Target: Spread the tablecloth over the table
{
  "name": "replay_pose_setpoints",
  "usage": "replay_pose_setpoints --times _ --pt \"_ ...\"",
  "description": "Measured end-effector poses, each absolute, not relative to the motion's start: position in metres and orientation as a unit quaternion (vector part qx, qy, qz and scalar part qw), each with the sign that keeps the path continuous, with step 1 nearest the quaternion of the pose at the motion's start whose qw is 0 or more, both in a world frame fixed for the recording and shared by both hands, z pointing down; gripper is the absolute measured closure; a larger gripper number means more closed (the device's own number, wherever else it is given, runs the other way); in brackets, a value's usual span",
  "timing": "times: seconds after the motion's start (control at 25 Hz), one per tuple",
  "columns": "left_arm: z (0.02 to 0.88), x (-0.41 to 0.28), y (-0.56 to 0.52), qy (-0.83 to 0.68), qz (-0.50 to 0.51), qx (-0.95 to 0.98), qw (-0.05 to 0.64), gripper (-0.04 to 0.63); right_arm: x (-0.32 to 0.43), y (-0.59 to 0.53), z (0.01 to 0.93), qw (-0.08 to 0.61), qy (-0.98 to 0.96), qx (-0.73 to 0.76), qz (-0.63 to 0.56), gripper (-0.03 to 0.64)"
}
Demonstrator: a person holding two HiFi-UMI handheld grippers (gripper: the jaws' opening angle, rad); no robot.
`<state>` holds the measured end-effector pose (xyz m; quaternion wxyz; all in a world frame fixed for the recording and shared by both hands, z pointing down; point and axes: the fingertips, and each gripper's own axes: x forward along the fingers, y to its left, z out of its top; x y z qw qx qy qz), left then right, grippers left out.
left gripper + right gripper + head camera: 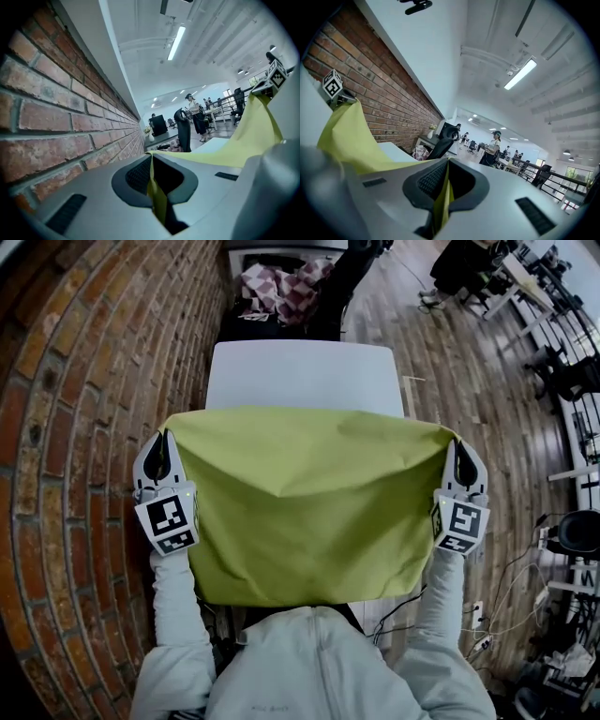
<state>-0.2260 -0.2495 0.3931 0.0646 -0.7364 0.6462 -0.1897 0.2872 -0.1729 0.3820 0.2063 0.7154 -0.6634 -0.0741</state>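
A yellow-green tablecloth (305,502) hangs stretched between my two grippers above the near part of a white table (305,376). My left gripper (165,442) is shut on the cloth's left corner, and the fabric (154,192) shows pinched between its jaws. My right gripper (461,454) is shut on the right corner, with a fold of cloth (440,199) clamped between its jaws. The cloth sags in the middle and hides the table's near half. In the left gripper view the cloth (255,131) runs across to the other gripper's marker cube (276,75).
A brick wall (84,427) runs along the table's left side. A dark chair (323,296) with a checked cushion (277,287) stands at the table's far end. Wood flooring (469,371) lies to the right, with cables (497,615) near my right side. People and desks are far off.
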Motion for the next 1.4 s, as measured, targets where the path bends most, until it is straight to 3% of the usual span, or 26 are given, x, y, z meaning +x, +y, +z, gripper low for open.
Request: replay_pose_setpoints --times 0.48,1.4 --pt "0.417 -0.234 -0.355 0.663 -0.192 -0.722 0.045 0.569 0.324 -0.296 0.402 0.174 -0.680 0.711 -0.044 0.594" --pt "0.430 -0.209 -0.594 0.642 -0.244 -0.722 0.085 0.569 0.362 -0.530 0.425 0.159 -0.702 0.694 -0.026 0.594"
